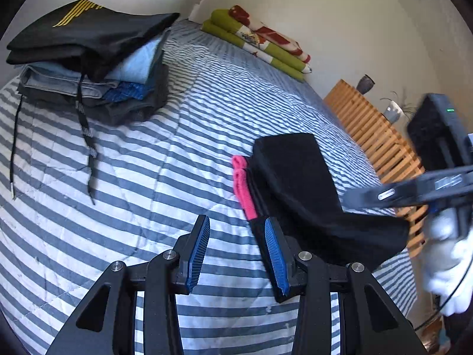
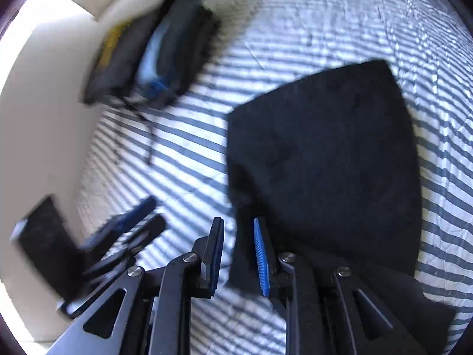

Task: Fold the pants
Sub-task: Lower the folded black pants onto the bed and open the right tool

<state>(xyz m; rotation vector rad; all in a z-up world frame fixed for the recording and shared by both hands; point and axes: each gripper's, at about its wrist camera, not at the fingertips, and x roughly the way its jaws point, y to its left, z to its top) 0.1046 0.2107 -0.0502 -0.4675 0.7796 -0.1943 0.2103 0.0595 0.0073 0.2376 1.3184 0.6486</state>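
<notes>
The black pants [image 1: 298, 183] lie folded into a compact dark packet on the striped bedspread [image 1: 147, 177], toward four o'clock from the middle of the left wrist view, with a pink garment [image 1: 243, 183] showing along their nine o'clock edge, touching them or tucked partly under. In the right wrist view the same pants [image 2: 325, 153] fill the three o'clock half, flat on the bedspread [image 2: 183, 153]. The left gripper [image 1: 238, 251] sits at six o'clock of its own view, its blue-padded jaws spread with only bedspread between them; the right-hand finger stands just at the near corner of the pants, and whether it touches the cloth cannot be told. The right gripper [image 2: 238, 251] has its jaws parted a little, nothing pinched between them, the near edge of the pants right beside its blue pad. At ten o'clock in the left view a stack of folded clothes [image 1: 88, 59] rests on the bed, a black item on top, drawstrings trailing down over the stripes; the blurred right view shows it [image 2: 153, 50] at eleven o'clock. A green and red folded blanket [image 1: 257, 38] lies at one o'clock by the wall, and a wooden slatted frame [image 1: 375, 136] runs along the bed's three o'clock side.
</notes>
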